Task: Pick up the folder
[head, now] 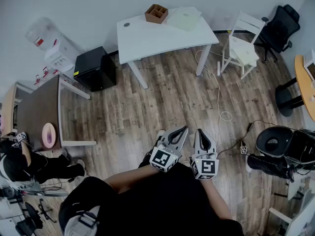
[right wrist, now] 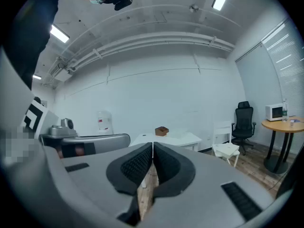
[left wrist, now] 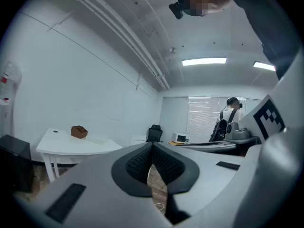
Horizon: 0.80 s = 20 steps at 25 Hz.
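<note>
Folder point(head: 184, 18), pale and flat, is seen lying on the white table point(head: 142, 38) at 12 o'clock of the head view, well apart from both hand-held grippers. It is laid on the table's far right part, just beside a brown compartmented box point(head: 156, 13), which stands at its 9 o'clock; whether the two touch cannot be told.

The left hand-held gripper point(head: 184, 129) is held at 6 o'clock of the head view, over the wooden floor point(head: 147, 107). Its jaws are pressed together with nothing between them, as is shown in the left gripper view, where the ribbed pads point(left wrist: 140, 164) meet at their tips. The right hand-held gripper point(head: 198, 131) is held just beside it, at its 3 o'clock, and its jaws are likewise closed on nothing. Both are pointed roughly toward 12 o'clock, at the table.

In the right gripper view the table, the box and the folder are seen just above the closed tips.

A white chair point(head: 242, 45) is placed at the table's 3 o'clock, with a black office chair point(head: 280, 26) beyond it. A black cabinet point(head: 96, 68) is set at the table's 8 o'clock. A white cable point(head: 218, 95) is trailed over the floor between the table and the grippers. In the left gripper view a second person point(left wrist: 230, 115) is seen standing by the window blinds.
</note>
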{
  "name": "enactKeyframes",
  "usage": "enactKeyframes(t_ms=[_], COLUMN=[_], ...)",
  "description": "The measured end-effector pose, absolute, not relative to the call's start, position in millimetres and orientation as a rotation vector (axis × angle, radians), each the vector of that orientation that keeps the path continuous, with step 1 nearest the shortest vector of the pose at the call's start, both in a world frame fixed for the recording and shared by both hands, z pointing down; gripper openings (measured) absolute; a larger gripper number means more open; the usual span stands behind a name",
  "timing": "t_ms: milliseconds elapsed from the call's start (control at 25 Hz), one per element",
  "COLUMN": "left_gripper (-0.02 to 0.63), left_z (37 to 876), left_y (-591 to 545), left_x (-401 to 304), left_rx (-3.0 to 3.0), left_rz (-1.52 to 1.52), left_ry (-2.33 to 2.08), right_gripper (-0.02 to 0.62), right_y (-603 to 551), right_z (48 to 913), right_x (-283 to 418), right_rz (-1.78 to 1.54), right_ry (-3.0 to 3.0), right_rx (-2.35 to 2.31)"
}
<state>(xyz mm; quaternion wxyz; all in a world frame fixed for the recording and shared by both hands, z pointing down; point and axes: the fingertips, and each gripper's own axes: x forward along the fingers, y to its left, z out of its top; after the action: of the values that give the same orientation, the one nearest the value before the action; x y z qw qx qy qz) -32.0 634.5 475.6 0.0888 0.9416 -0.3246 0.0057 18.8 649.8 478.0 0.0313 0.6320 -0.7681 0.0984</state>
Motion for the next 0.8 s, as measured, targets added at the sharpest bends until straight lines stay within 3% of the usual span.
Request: enactKeyframes(t_ms=[800], left_gripper=[0.015], left_z=[468.3], left_y=[444.8], left_x=[-137.7], left_rx=[2.741], left_rz=[-0.085], left_ry=[-0.937], right_gripper=[0.037], right_y=[463.3], right_z=[465.1], right_x=[-77.3], right_rz=[0.229], right_ry=[-2.333], right_rx=[1.925])
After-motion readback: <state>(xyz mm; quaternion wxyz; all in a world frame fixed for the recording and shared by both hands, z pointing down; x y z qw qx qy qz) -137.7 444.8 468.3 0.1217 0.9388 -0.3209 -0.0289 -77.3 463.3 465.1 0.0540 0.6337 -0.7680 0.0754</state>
